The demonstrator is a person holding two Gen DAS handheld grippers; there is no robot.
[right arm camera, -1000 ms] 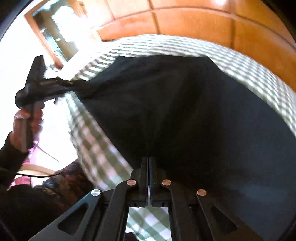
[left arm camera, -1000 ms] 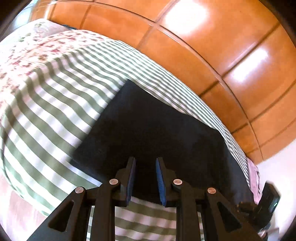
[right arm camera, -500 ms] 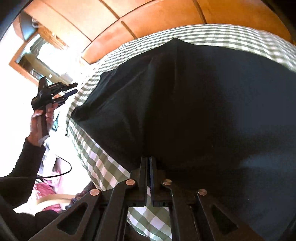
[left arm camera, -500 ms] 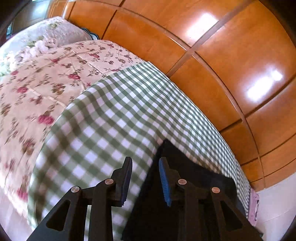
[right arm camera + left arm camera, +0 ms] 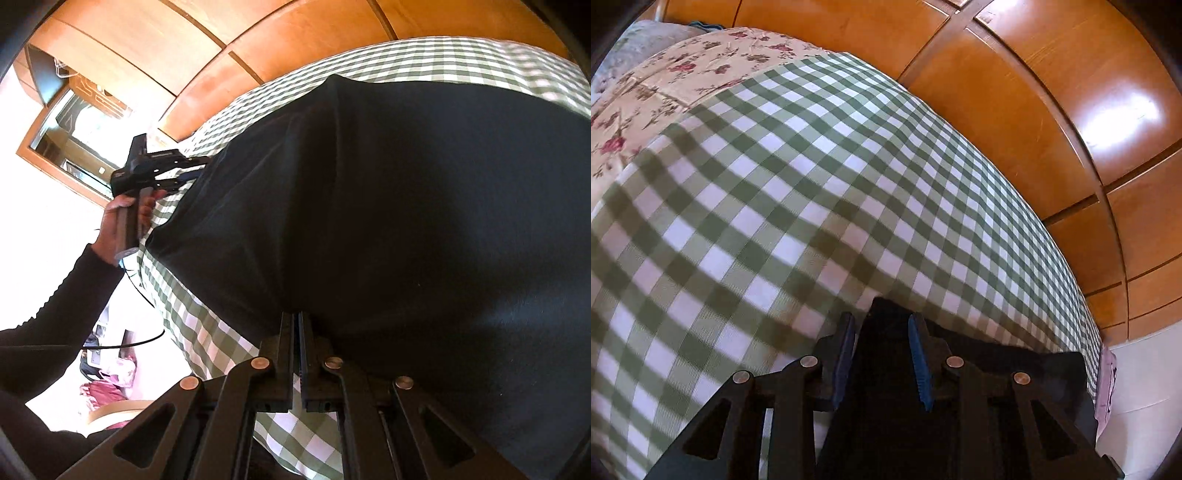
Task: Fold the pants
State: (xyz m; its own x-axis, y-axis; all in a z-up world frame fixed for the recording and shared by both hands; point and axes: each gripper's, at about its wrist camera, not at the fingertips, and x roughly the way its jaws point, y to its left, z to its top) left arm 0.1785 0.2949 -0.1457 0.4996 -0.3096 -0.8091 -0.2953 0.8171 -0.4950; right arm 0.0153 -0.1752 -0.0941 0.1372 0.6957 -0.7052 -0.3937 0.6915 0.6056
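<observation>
My right fingers point(image 5: 297, 325) pinch the black pants point(image 5: 406, 206); left fingers point(image 5: 881, 332) spread astride a corner; their long axis seemingly runs along the checked bed point(image 5: 798, 192).

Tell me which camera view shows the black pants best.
The right wrist view: the black pants spread across the checked bedcover, with most of their outline visible. The left wrist view shows only one dark corner between the left gripper's fingers.
</observation>
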